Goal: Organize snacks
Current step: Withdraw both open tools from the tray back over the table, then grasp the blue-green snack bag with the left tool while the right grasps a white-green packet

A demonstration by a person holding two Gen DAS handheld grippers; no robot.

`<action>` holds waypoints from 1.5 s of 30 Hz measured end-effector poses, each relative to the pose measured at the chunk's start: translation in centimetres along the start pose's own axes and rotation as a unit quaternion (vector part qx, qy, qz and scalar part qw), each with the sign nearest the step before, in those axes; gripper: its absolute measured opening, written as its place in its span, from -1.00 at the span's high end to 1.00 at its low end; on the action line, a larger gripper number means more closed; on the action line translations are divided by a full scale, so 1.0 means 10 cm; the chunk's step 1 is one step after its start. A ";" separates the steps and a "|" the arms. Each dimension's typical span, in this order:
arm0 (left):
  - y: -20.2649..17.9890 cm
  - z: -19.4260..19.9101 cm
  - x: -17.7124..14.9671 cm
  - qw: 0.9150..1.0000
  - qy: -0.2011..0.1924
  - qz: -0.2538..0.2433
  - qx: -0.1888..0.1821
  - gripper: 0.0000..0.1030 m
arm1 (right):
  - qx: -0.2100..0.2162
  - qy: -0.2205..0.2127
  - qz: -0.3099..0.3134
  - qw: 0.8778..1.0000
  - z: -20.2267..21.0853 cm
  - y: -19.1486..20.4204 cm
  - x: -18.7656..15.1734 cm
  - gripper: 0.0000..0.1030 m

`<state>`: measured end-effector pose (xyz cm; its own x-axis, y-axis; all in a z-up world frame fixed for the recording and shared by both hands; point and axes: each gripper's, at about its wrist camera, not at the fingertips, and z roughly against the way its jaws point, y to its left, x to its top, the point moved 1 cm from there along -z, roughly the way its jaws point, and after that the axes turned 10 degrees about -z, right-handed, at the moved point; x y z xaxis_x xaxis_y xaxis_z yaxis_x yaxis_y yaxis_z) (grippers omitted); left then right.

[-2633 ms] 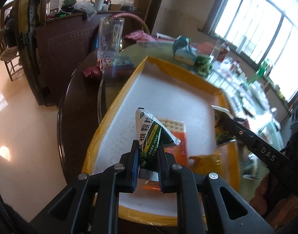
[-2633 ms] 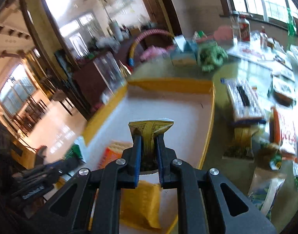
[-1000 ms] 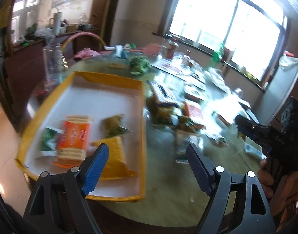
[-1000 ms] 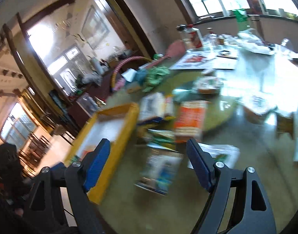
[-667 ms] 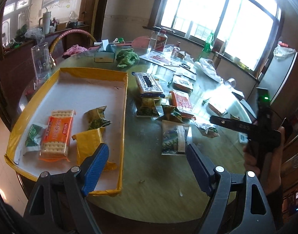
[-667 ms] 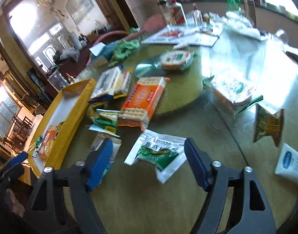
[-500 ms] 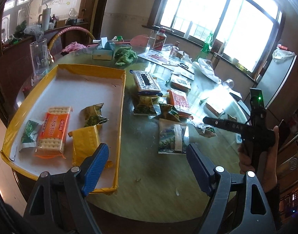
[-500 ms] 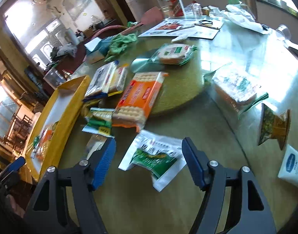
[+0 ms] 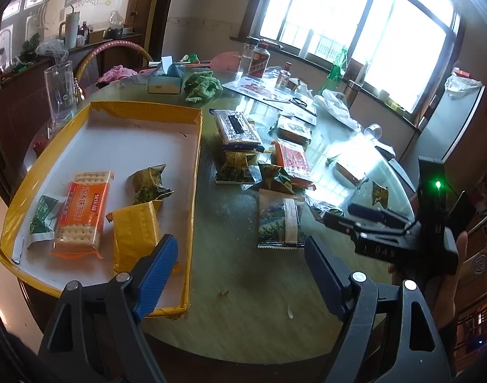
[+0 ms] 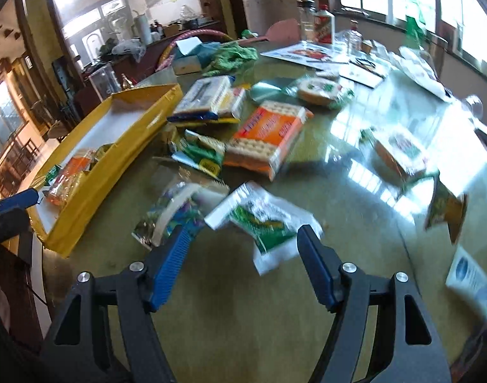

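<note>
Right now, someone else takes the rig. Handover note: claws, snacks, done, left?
Left claw: open, empty, above the table edge beside the tray.
Right claw: open, empty, over the white-green packet, not touching it.
Done: four snacks in the tray: orange crackers, yellow pack, green sachet, dark-green pouch.
Left: the loose packs on the table, including the white-green packet and the second orange crackers.
</note>
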<state>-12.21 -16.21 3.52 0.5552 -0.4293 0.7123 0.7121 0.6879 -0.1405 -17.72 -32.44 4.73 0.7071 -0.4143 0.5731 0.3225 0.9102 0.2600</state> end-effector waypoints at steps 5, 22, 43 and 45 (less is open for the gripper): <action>-0.01 -0.02 0.01 1.000 0.003 0.001 -0.002 -0.59 | 0.011 0.032 0.041 0.999 -0.17 0.00 0.09 -0.12; -0.31 -0.37 0.12 0.998 0.042 -0.042 0.000 -0.59 | -0.017 0.004 -0.019 1.000 -0.20 -0.06 -0.07 0.41; -0.62 -1.38 0.30 0.987 0.144 -0.072 0.018 -0.38 | 0.076 -0.129 -0.180 0.972 0.19 -0.57 -0.01 0.94; -0.63 -1.35 0.29 0.987 0.138 -0.078 0.025 -0.16 | 0.078 -0.127 -0.178 0.973 0.19 -0.56 -0.01 0.94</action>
<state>-9.32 -29.73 -2.86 0.5409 -0.6713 0.5067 0.7804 0.6253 -0.0046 -20.86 -37.52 4.68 0.3829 -0.7080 0.5934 0.4061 0.7059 0.5803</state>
